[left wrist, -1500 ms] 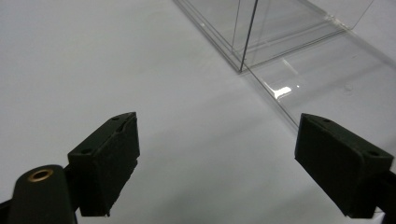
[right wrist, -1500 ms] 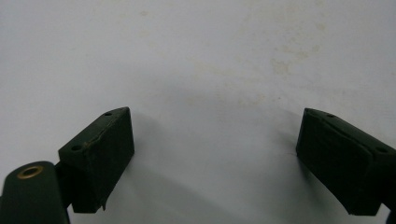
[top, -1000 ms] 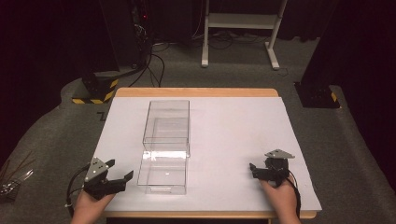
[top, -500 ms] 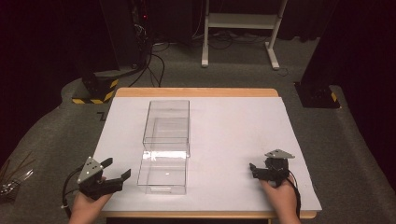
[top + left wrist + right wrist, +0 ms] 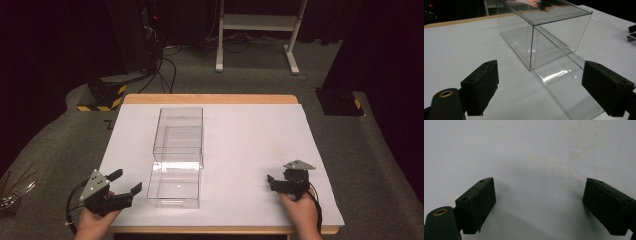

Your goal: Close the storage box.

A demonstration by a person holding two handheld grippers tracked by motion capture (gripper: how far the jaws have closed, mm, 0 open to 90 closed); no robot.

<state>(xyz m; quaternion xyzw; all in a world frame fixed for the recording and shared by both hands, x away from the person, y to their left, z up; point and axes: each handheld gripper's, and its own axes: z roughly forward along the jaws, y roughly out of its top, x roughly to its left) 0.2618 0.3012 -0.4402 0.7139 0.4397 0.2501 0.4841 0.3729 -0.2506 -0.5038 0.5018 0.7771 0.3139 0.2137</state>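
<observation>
Fingers (image 5: 480, 86) of the left gripper (image 5: 124, 186) gape wide beside the clear box (image 5: 177, 155) (untouched); the right gripper (image 5: 270, 181) rests wide open too.

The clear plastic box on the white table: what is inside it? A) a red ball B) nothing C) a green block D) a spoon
B: the clear plastic box is see-through, and only the white table shows through its walls in the high view and the left gripper view.
</observation>
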